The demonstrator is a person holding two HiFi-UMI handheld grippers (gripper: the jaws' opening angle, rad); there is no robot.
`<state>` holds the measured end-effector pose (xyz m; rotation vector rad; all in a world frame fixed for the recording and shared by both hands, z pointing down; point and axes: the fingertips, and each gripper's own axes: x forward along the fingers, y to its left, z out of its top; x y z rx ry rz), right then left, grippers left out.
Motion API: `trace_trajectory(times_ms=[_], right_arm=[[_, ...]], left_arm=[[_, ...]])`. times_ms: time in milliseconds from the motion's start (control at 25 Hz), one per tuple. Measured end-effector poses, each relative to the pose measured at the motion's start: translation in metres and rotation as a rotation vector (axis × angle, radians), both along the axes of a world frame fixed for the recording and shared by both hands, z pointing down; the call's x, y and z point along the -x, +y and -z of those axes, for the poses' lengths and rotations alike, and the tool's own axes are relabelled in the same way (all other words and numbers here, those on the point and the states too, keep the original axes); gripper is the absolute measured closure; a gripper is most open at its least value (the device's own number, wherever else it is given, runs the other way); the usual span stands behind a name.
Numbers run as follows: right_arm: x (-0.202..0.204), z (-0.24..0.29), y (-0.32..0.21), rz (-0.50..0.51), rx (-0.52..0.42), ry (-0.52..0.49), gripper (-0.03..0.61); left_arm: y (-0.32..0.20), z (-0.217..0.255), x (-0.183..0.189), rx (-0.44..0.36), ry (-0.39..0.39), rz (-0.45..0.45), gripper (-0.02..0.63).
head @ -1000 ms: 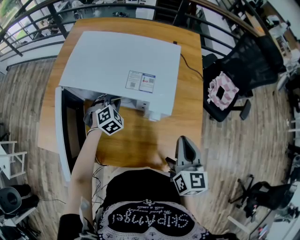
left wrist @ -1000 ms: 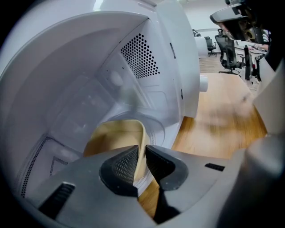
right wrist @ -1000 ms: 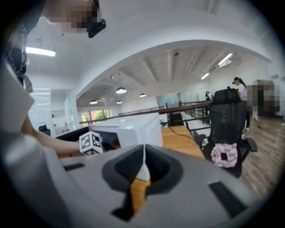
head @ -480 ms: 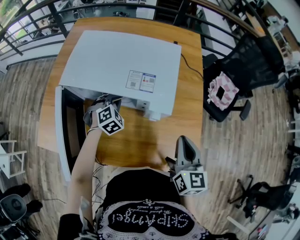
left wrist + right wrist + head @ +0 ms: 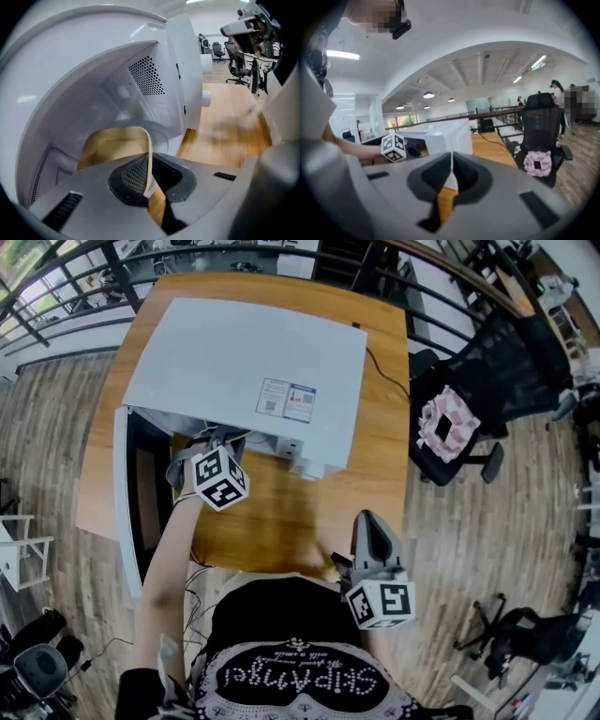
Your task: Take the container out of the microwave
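The white microwave (image 5: 244, 371) stands on the wooden table (image 5: 281, 521) with its door (image 5: 127, 502) swung open to the left. Inside its cavity sits a tan, thin-walled container (image 5: 117, 145). My left gripper (image 5: 149, 176) reaches into the opening and is shut on the container's near right wall, which runs between the two pads. From the head view only the left gripper (image 5: 214, 444) and its marker cube at the mouth of the microwave show; the container is hidden there. My right gripper (image 5: 367, 526) hovers at the table's front edge, shut, with nothing in it (image 5: 451, 176).
A black office chair (image 5: 487, 381) with a pink and white cushion (image 5: 445, 426) stands right of the table. A cable (image 5: 384, 371) runs off the microwave's back right corner. Dark railings (image 5: 441, 277) run behind the table. The floor is wood.
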<state>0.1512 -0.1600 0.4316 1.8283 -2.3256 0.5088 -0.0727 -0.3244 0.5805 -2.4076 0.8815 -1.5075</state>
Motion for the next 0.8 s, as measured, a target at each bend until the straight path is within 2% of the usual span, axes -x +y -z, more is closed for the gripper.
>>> trace_trajectory(times_ms=[280, 800], right_arm=[[0.003, 0.003, 0.003, 0.013, -0.007, 0.001, 0.545], [0.007, 0.007, 0.014, 0.016, -0.018, -0.013, 0.545]], left_arm=[[0.011, 0.012, 0.001, -0.009, -0.014, -0.008, 0.574], [0.045, 0.036, 0.004, -0.039, 0.012, 0.000, 0.575]])
